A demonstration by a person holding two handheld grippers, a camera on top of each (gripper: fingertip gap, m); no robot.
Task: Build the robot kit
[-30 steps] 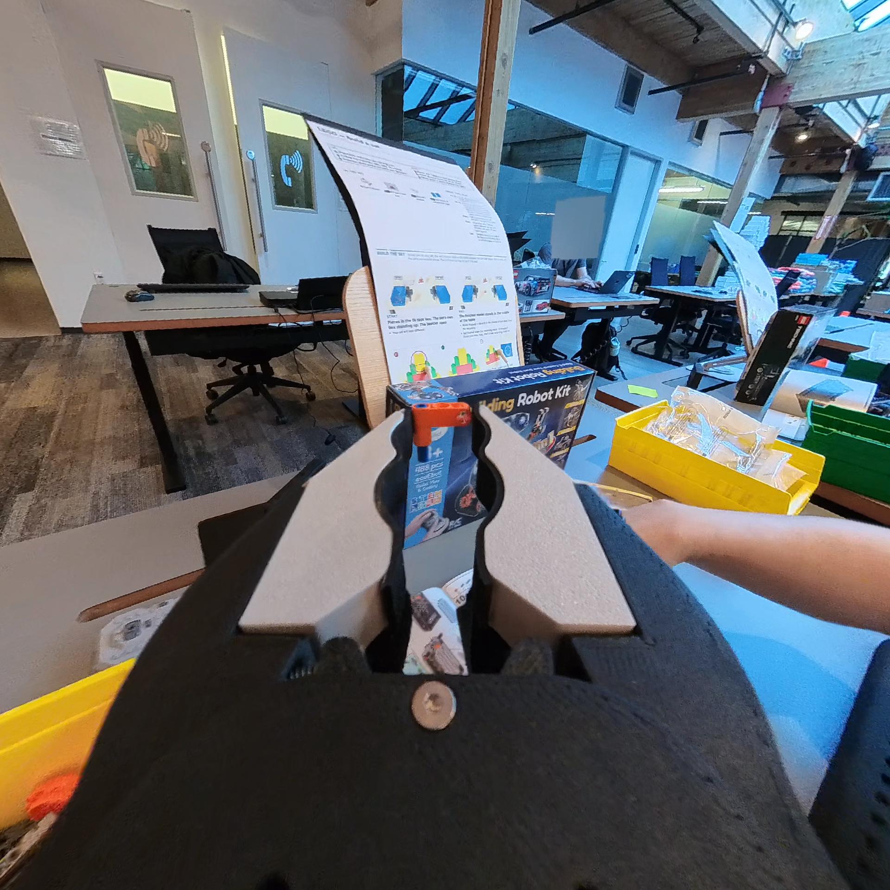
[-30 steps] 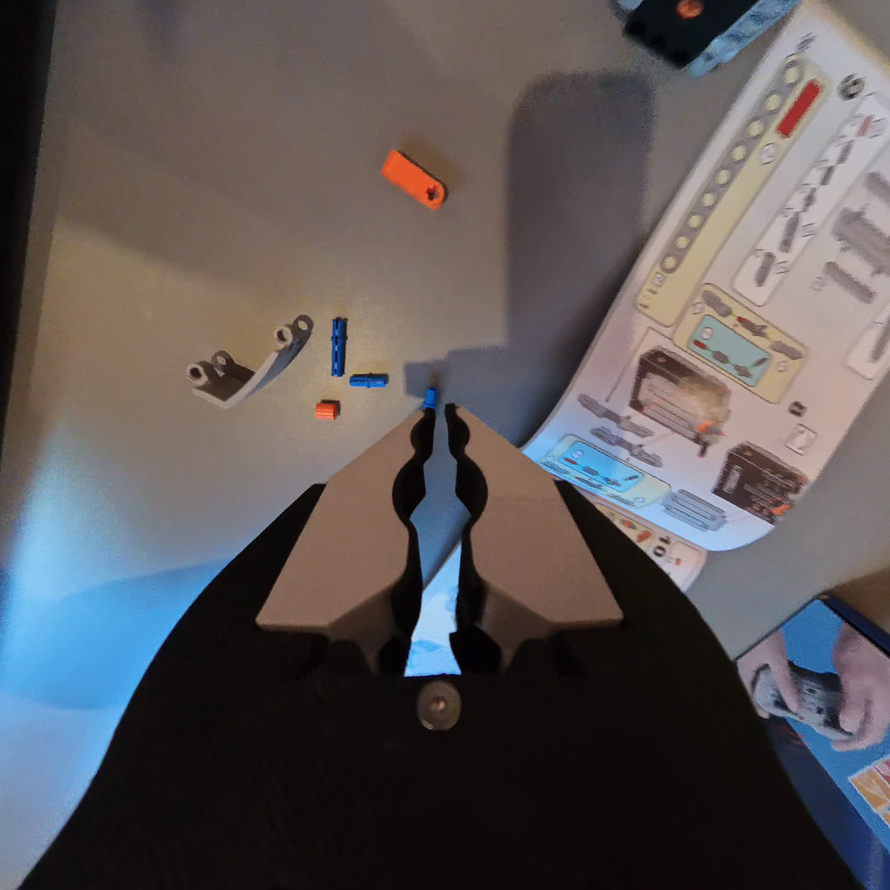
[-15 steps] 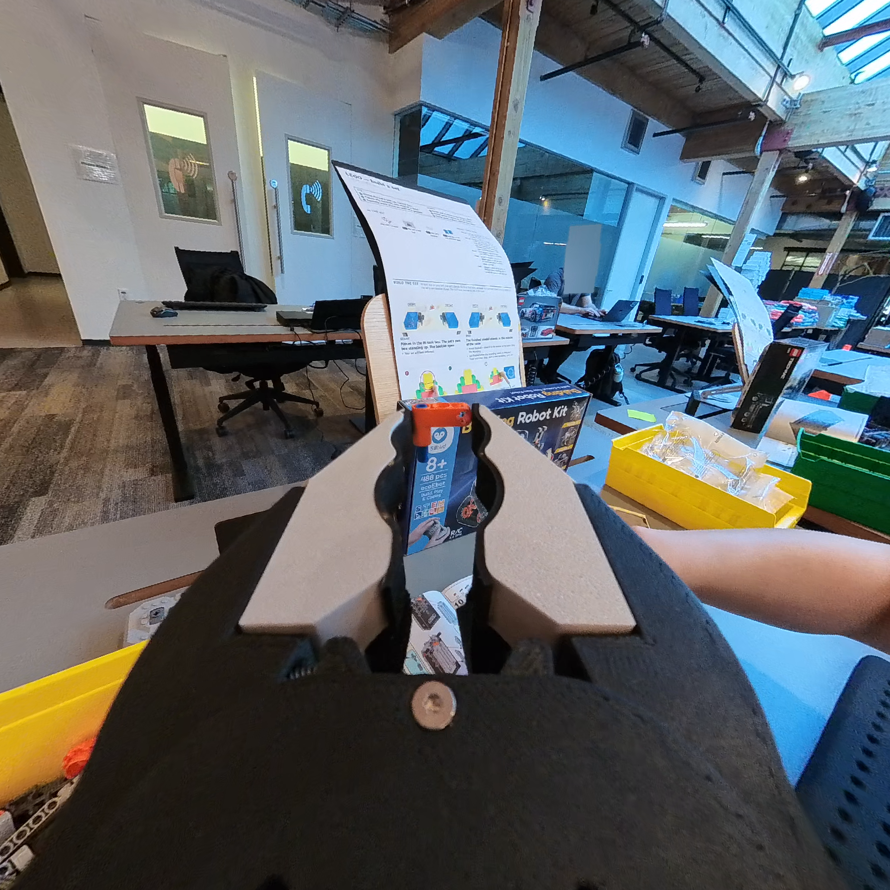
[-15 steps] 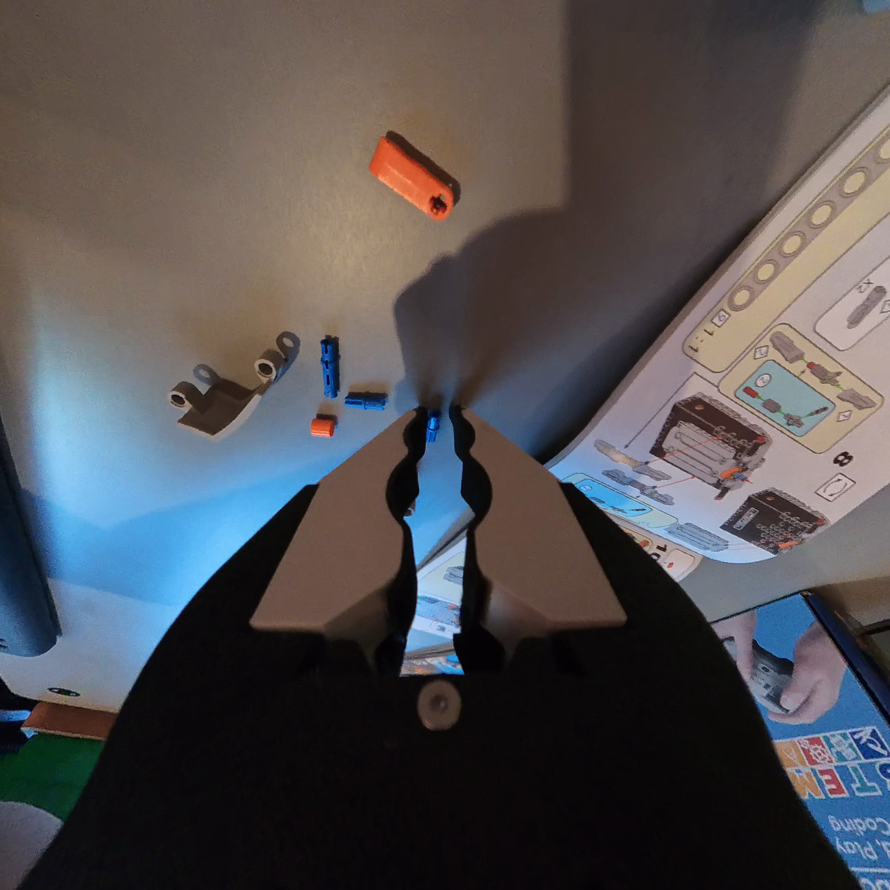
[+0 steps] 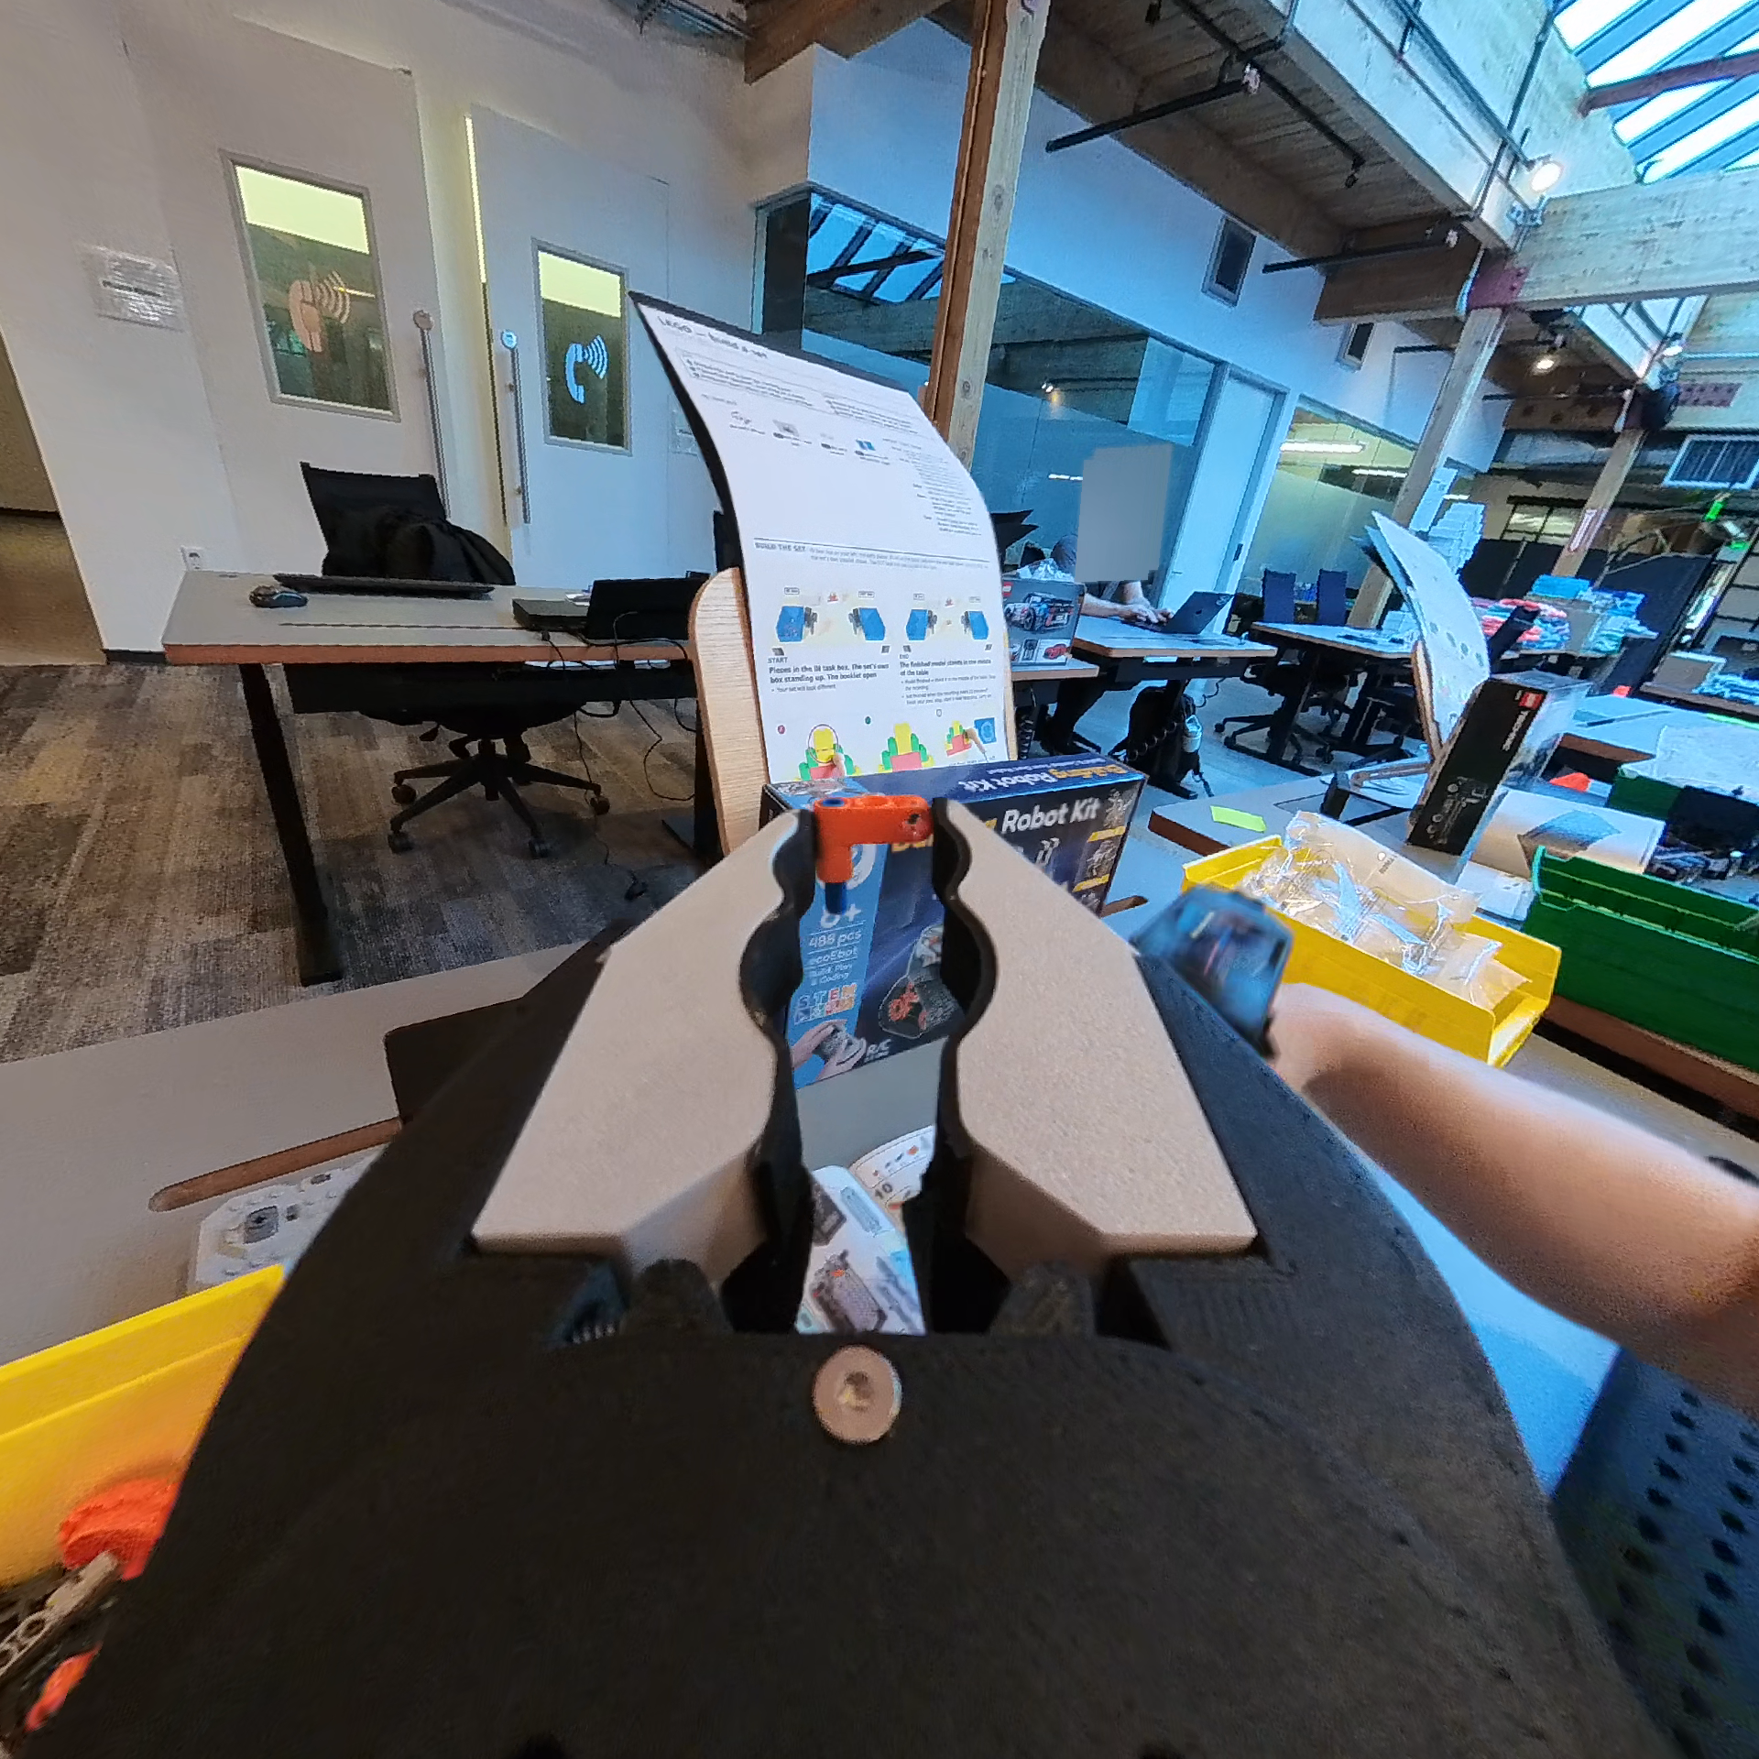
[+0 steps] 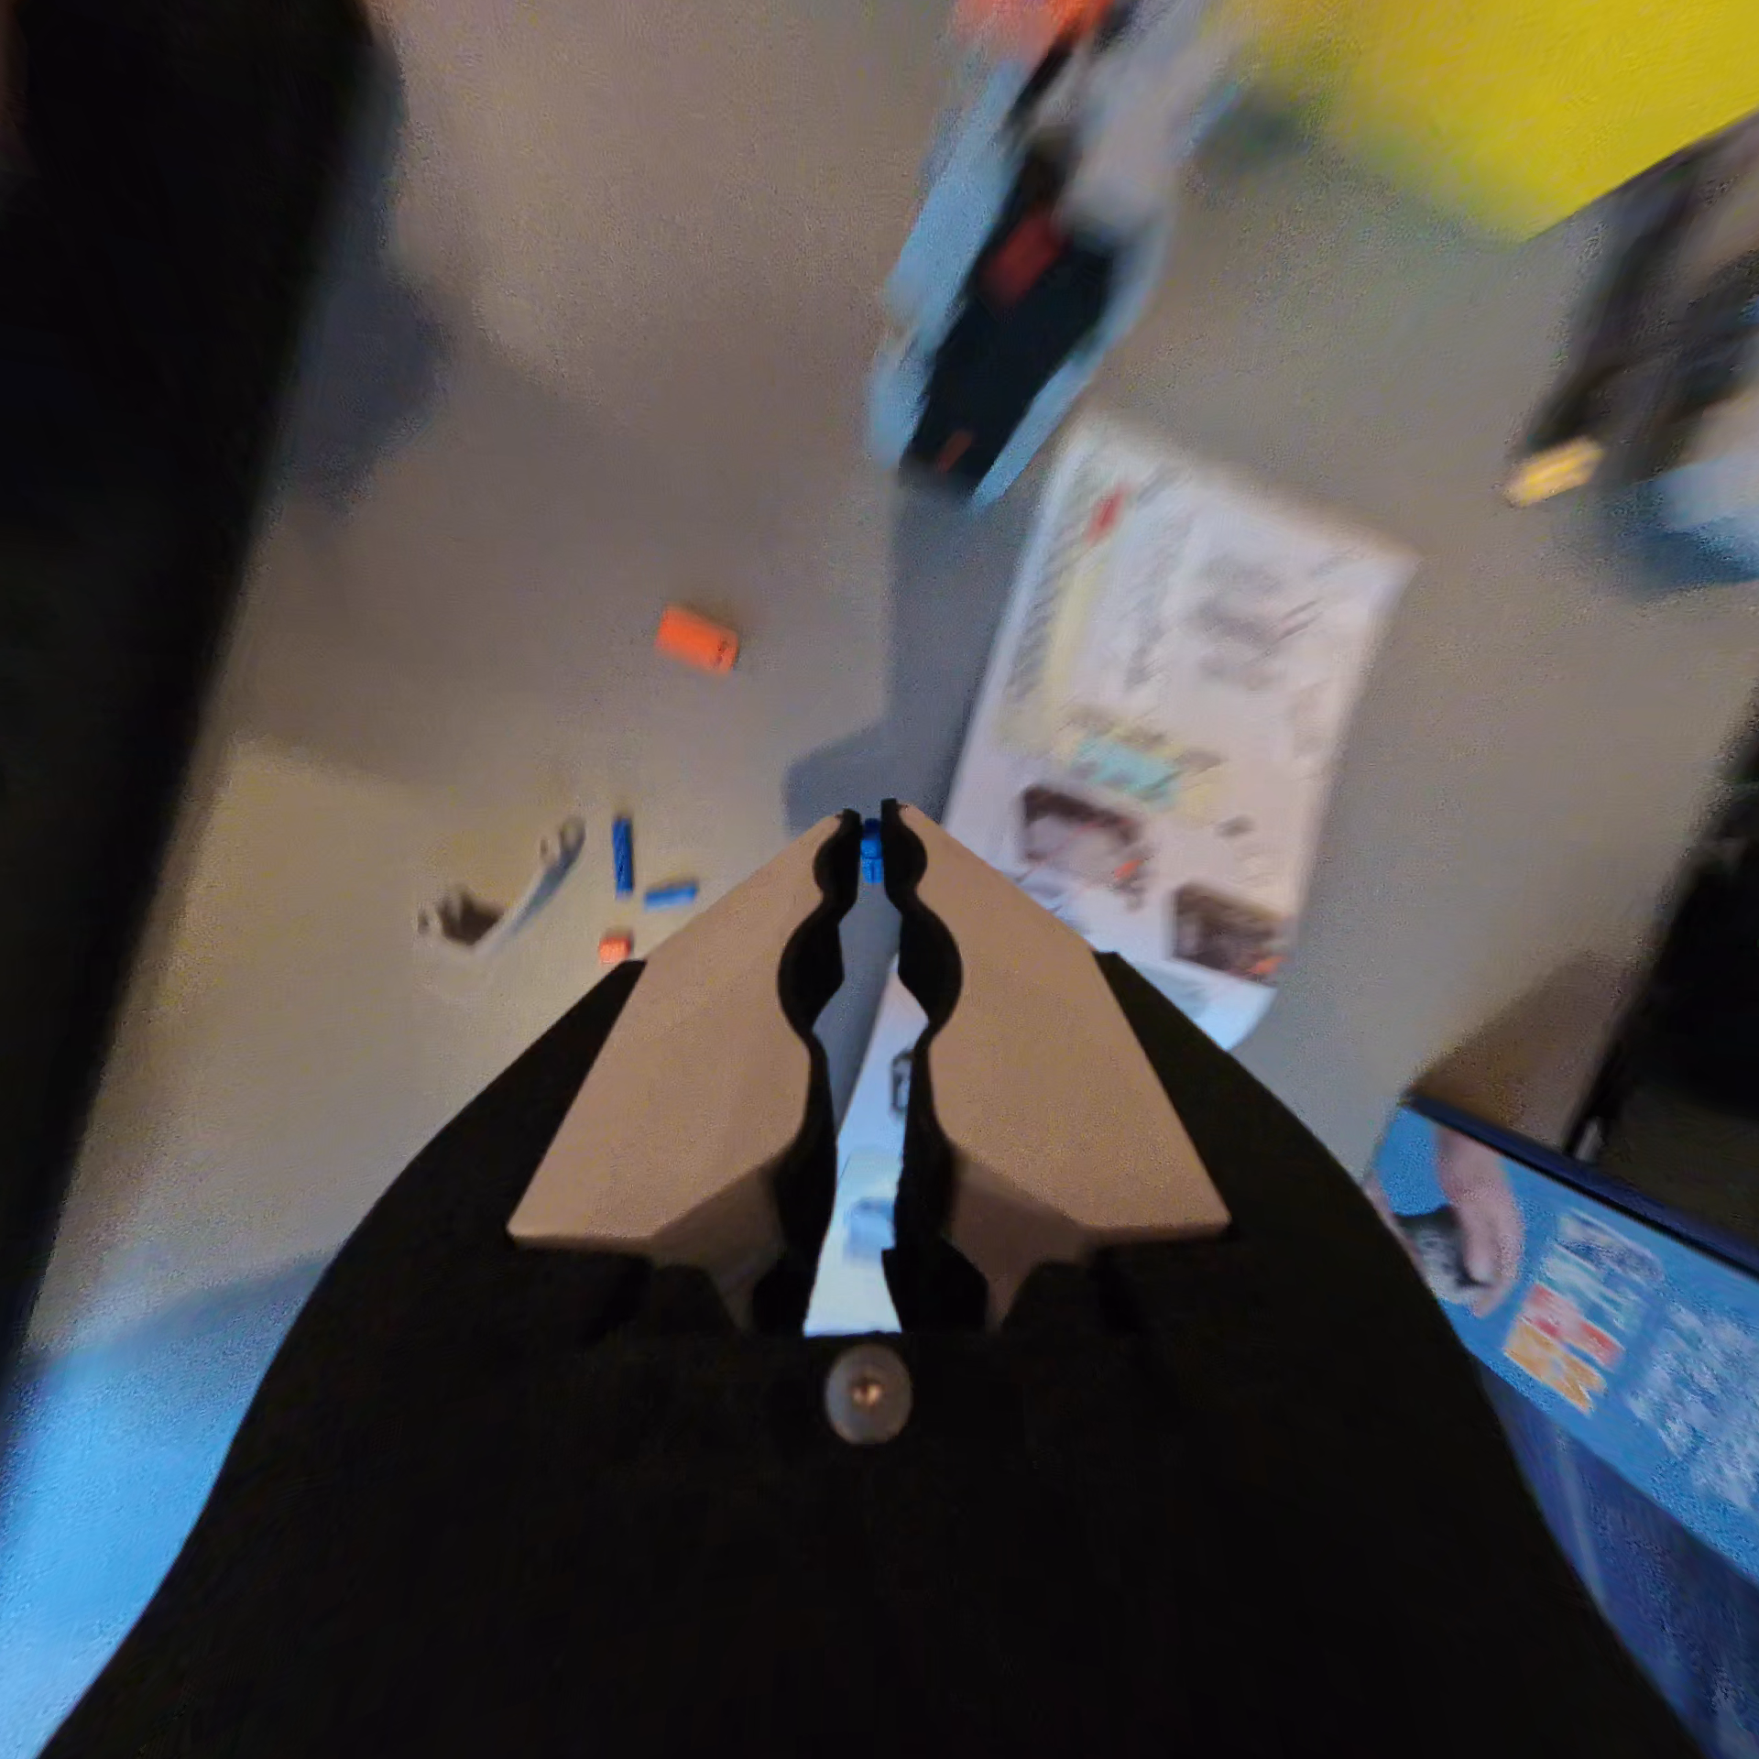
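Observation:
My left gripper (image 5: 871,828) is shut on a small orange connector piece (image 5: 861,828) with a blue pin (image 5: 836,895) hanging under it, held up in the air in front of a blue kit box (image 5: 961,904). My right gripper (image 6: 866,826) is shut on a small blue pin (image 6: 870,850), raised above the grey table (image 6: 533,476). Below it lie an orange piece (image 6: 697,640), a grey angled bracket (image 6: 514,895), two blue pins (image 6: 623,855) and a tiny orange bush (image 6: 615,946). The right wrist view is blurred.
An open instruction booklet (image 6: 1161,723) lies right of the loose parts, and a blue box (image 6: 1599,1333) sits at the lower right. A black and white assembly (image 6: 1009,286) lies further off. A yellow bin (image 5: 1371,961) and green bin (image 5: 1656,923) stand right. A forearm (image 5: 1523,1190) crosses the right side. The grippers' ends are close to 25 cm from one another.
My right gripper has lifted away from the table with the blue pin and swung, so more of the table shows, blurred. My left gripper keeps hold of the orange piece and has shifted slightly.

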